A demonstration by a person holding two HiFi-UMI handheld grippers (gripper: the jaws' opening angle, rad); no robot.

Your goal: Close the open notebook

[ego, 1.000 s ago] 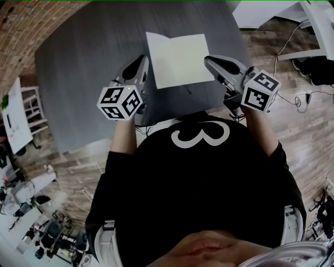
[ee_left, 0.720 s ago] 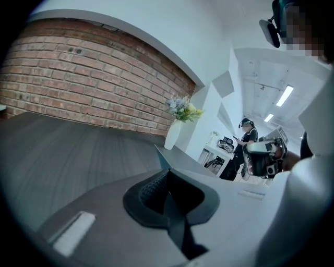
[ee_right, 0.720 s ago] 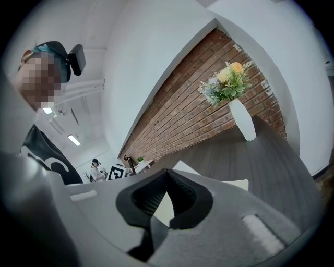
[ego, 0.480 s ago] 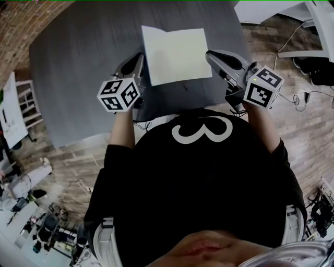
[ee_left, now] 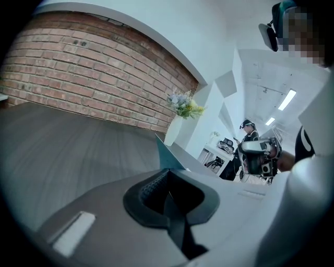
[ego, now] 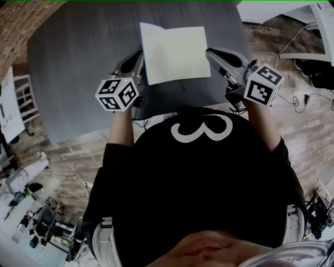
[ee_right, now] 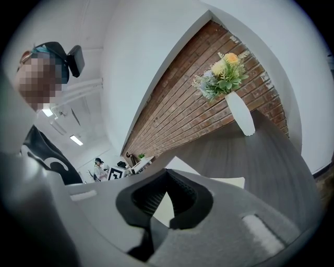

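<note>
The open notebook lies flat on the dark grey table, blank pale pages up. My left gripper sits by its left edge and my right gripper by its right edge, each just apart from the paper. Both are shut with nothing between the jaws. In the left gripper view a teal corner of the notebook rises just beyond my left gripper. In the right gripper view the pale page lies right behind my right gripper.
A white vase of flowers stands on the table's far side by the brick wall. The table's near edge runs under my forearms. White furniture stands at the left, a white desk and floor cables at the right.
The head view has shifted a little, so notebook and grippers sit slightly higher in the picture. Both grippers stay shut beside the notebook, whose pages have not moved.
</note>
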